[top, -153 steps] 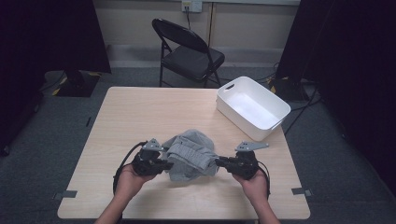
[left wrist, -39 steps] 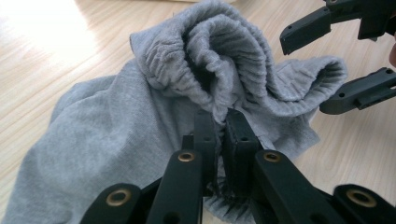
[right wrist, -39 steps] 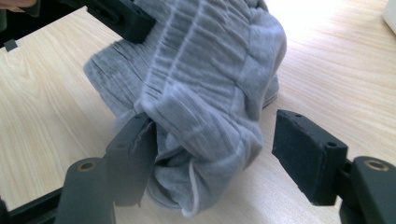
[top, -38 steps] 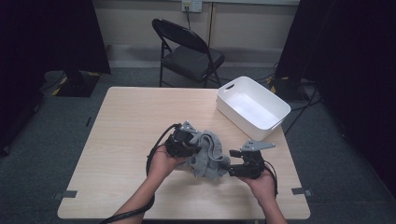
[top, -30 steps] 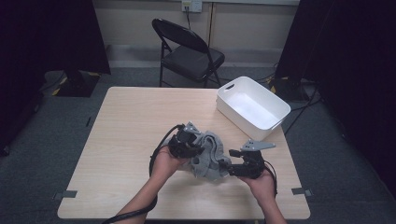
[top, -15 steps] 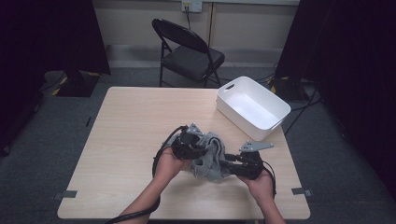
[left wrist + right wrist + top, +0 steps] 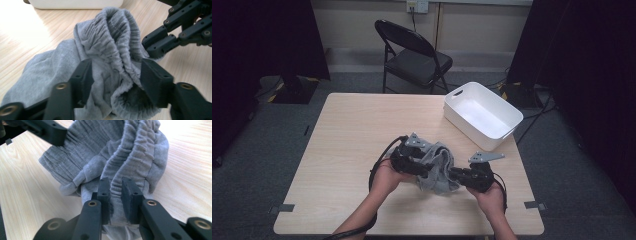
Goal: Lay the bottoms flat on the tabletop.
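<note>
A: Where is the grey garment?

B: Bunched in a heap on the wooden table, toward the near edge and right of the middle, between the two hands. It looks like shorts or trousers with an elastic waistband; the ribbed band is gathered on top.

A: And the tools?

B: The right gripper has just been closing, and its jaws now pinch a fold of the waistband. The left gripper has just been opening: its jaws stand spread with cloth bulging between them, the pads not pressing on it as far as I can tell.

A: So how far along is the folding?

B: Partway, I'd judge. The cloth is doubled over but lumpy, not a flat packet. The white bin at the far right corner stands empty, so if the garment is meant to go there, that step is not yet done. The left side has let go and the right has taken over the hold.

A: The table and the room?

B: Pale wood grain, nothing else on it besides the bin. Grey carpet below, a black folding chair beyond the far edge, dark curtains on both sides, and a wall outlet behind.
</note>
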The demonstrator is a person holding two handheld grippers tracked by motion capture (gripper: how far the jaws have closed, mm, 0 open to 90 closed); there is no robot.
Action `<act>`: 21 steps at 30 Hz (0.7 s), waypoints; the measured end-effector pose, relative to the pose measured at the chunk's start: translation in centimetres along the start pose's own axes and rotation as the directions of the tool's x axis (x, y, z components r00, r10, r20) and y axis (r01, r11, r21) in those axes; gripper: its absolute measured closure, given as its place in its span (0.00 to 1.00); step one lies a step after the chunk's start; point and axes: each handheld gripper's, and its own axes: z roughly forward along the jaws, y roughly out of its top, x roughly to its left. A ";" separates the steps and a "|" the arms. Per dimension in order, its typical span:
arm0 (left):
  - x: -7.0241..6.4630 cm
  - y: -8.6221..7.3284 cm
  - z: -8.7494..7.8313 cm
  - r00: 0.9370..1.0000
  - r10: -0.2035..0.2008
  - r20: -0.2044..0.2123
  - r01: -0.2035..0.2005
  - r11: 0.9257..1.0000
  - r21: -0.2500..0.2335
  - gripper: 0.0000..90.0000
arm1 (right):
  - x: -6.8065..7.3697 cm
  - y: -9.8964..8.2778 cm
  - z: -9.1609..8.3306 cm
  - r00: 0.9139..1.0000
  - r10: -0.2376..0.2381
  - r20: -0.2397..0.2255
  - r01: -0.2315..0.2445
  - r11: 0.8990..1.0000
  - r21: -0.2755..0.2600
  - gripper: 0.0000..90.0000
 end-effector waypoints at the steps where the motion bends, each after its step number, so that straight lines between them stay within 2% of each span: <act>1: 0.0 -0.2 -0.2 1.000 0.001 0.000 -0.001 1.000 -0.002 0.44 | 0.0 0.0 0.0 1.000 0.001 0.000 -0.001 1.000 0.000 0.87; 4: 0.1 -0.8 -1.0 1.000 0.018 -0.013 -0.018 1.000 -0.001 0.41 | -0.1 -0.1 -0.1 1.000 0.007 0.002 -0.007 1.000 -0.004 0.87; 8: 0.5 -1.6 -1.9 1.000 0.020 -0.021 -0.020 1.000 0.008 0.41 | -0.3 -0.1 -0.1 1.000 0.014 0.003 -0.014 1.000 -0.003 0.90; 13: 1.0 -2.8 -2.6 1.000 -0.008 -0.015 0.008 1.000 0.000 0.41 | -0.2 -0.1 0.0 1.000 0.013 0.003 -0.013 1.000 -0.003 0.92; 17: 0.7 -3.7 -2.5 1.000 -0.002 -0.004 0.002 1.000 0.001 0.41 | -0.1 -0.1 0.1 1.000 0.009 0.001 -0.009 1.000 0.001 0.92; 21: 0.1 -4.2 -1.7 1.000 0.004 0.008 -0.004 1.000 0.014 0.41 | 0.0 -0.1 0.3 1.000 0.005 0.002 -0.005 1.000 0.009 0.92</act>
